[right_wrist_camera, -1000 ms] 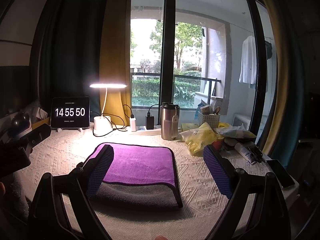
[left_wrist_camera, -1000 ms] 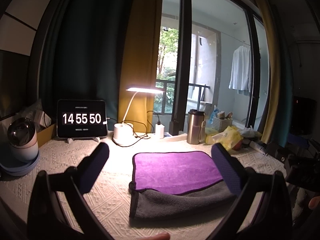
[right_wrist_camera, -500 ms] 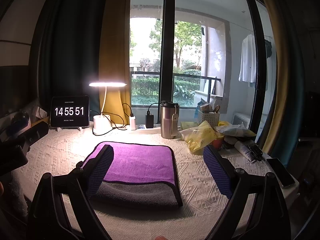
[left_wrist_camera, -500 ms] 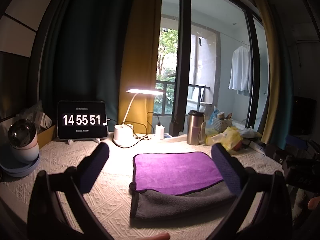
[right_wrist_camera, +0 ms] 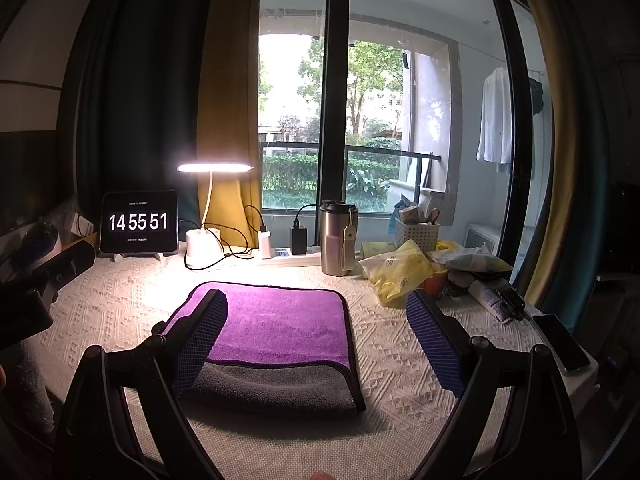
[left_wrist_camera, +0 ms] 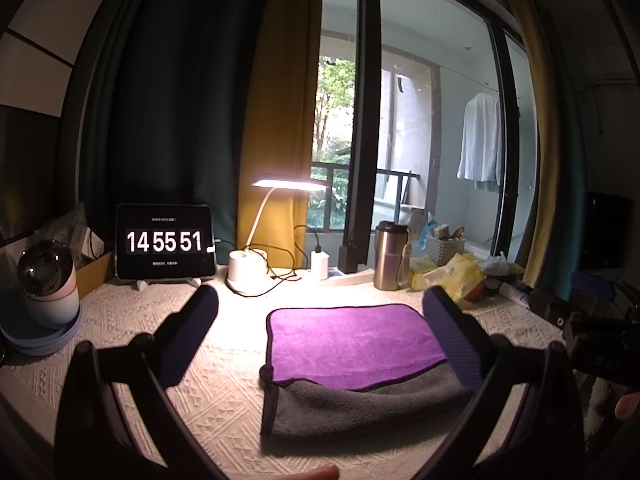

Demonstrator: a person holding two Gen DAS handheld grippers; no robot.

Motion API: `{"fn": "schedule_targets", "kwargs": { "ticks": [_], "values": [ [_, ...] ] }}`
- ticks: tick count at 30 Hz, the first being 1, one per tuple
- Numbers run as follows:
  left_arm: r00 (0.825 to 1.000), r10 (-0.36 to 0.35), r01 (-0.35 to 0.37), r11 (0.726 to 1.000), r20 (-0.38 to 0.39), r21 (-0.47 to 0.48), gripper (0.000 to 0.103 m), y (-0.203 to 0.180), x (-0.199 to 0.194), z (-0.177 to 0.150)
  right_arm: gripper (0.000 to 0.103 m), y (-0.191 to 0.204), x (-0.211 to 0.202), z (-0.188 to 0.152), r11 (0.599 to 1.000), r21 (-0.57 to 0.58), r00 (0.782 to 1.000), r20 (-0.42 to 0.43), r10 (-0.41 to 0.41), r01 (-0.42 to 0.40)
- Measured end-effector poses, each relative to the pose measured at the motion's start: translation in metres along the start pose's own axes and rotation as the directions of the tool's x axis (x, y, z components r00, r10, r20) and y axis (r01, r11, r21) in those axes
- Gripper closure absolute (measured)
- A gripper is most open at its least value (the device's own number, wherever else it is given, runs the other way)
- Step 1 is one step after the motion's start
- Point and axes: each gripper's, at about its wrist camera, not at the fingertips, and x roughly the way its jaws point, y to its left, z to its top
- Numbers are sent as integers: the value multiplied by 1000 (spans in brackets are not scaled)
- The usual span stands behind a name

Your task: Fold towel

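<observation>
I am holding my left gripper above the near edge of the surface, its fingers spread wide and gripping nothing. The towel is lying flat ahead of it, folded so that the purple side is facing up and a grey band is showing along the near edge, with a dark trim running around the border. Seen from the left wrist, the towel is sitting between my two left fingers, toward the right one, which is overlapping its right edge in the view; I cannot tell whether that finger is touching the cloth.

I am holding my right gripper over the same surface, its fingers also wide apart and empty. In the right wrist view the towel is lying under and just right of my left-hand finger, while the other finger is hovering over the bare white woven cover well apart from the cloth.

Behind the towel a lit desk lamp is standing beside a tablet showing 14 55 51. A steel tumbler is standing to the right of the lamp, near a yellow bag. A phone is lying at the right edge of the surface.
</observation>
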Motion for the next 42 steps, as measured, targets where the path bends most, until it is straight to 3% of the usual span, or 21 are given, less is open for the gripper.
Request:
{"fn": "schedule_targets", "kwargs": {
  "ticks": [42],
  "values": [
    [1000, -9, 9, 1000, -8, 15, 0, -6, 1, -4, 10, -2, 1, -7, 1000, 2, 1000, -15, 3, -3]
  ]
}}
